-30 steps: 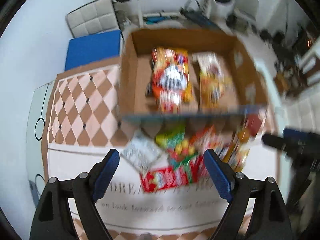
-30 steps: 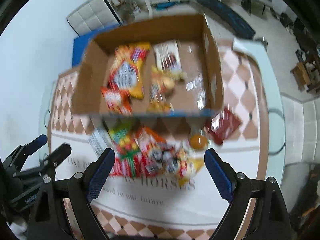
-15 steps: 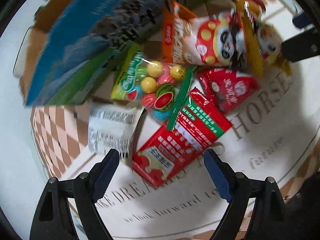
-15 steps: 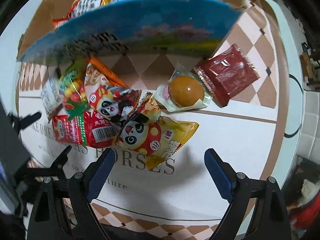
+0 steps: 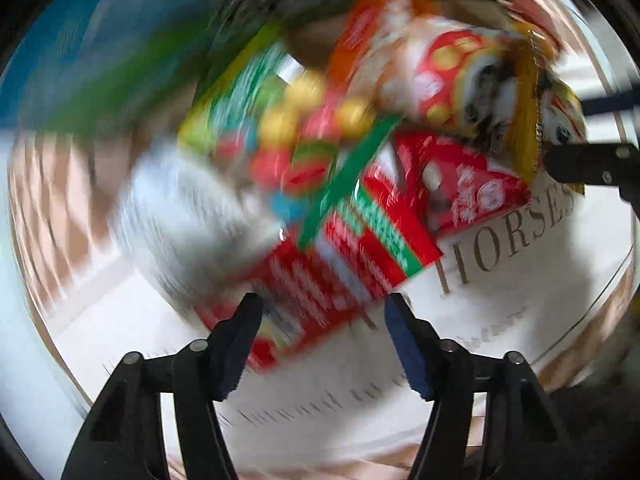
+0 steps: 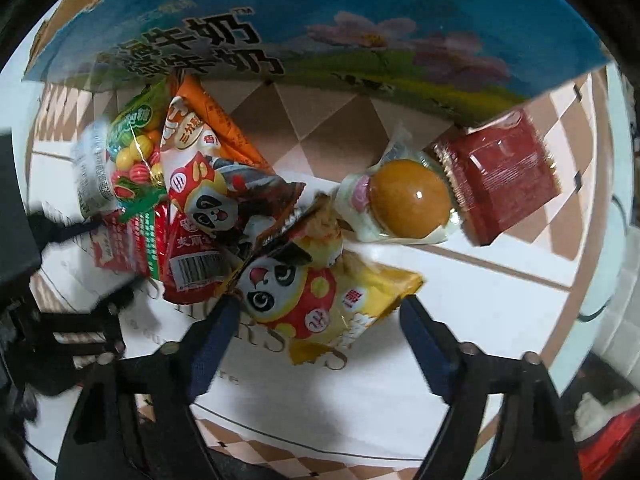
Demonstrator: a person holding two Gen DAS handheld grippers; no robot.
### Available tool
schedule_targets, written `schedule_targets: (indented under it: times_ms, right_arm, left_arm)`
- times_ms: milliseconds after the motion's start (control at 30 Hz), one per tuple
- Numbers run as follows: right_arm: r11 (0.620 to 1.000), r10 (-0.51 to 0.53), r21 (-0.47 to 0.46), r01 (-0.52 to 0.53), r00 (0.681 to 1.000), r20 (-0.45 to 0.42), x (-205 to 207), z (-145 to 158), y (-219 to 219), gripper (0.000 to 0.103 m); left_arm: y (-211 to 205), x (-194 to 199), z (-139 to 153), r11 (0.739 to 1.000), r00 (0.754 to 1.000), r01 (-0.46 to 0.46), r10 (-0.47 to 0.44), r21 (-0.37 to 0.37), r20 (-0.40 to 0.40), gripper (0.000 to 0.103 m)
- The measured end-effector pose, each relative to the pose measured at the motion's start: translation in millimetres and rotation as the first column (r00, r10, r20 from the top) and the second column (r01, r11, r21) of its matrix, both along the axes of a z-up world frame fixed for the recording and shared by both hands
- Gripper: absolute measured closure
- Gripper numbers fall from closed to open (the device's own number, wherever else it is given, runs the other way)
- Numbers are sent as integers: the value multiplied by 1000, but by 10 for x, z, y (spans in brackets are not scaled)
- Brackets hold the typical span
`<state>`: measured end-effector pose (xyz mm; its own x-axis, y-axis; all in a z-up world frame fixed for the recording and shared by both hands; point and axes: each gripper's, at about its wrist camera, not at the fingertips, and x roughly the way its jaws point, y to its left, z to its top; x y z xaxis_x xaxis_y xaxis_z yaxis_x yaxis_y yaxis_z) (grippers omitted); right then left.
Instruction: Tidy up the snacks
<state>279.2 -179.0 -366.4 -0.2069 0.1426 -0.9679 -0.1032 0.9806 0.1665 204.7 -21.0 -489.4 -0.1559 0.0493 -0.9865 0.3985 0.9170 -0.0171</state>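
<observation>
A pile of snack packets lies on the tablecloth before a cardboard box [image 6: 320, 28]. My left gripper [image 5: 322, 344] is open, its fingers straddling the near end of a red-and-green packet [image 5: 340, 256]; the view is blurred. A white packet [image 5: 184, 220] and a candy-ball bag [image 5: 288, 148] lie beside it. My right gripper [image 6: 318, 332] is open, its fingers either side of a yellow panda packet [image 6: 320, 300]. A red panda packet [image 6: 216, 204], a wrapped round bun [image 6: 408, 200] and a dark red packet [image 6: 500, 176] lie beyond.
The box's printed blue-and-green front wall stands just behind the pile. The right gripper's finger [image 5: 592, 164] shows at the right edge of the left wrist view. The cloth has checkered borders and printed lettering [image 5: 508, 236].
Both grippers have dropped from above the box to close over the pile. The left jaws have narrowed around the red-and-green packet; the right fingers now flank the yellow panda packet.
</observation>
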Motion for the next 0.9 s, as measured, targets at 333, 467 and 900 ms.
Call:
schedule_targets:
  times_ms: [333, 467, 900]
  right_arm:
    - [986, -121, 97, 133, 985, -122, -303, -123, -137, 31]
    - [976, -172, 121, 181, 981, -87, -396, -4, -251, 31]
    - [985, -153, 109, 136, 974, 170, 214, 304, 172, 31]
  left_arm:
    - [241, -484, 45, 957, 963, -260, 247, -128, -109, 48]
    - [440, -410, 319, 952, 960, -278, 281, -128, 9, 47]
    - [1602, 289, 310, 663, 693, -712, 716, -232, -82, 47]
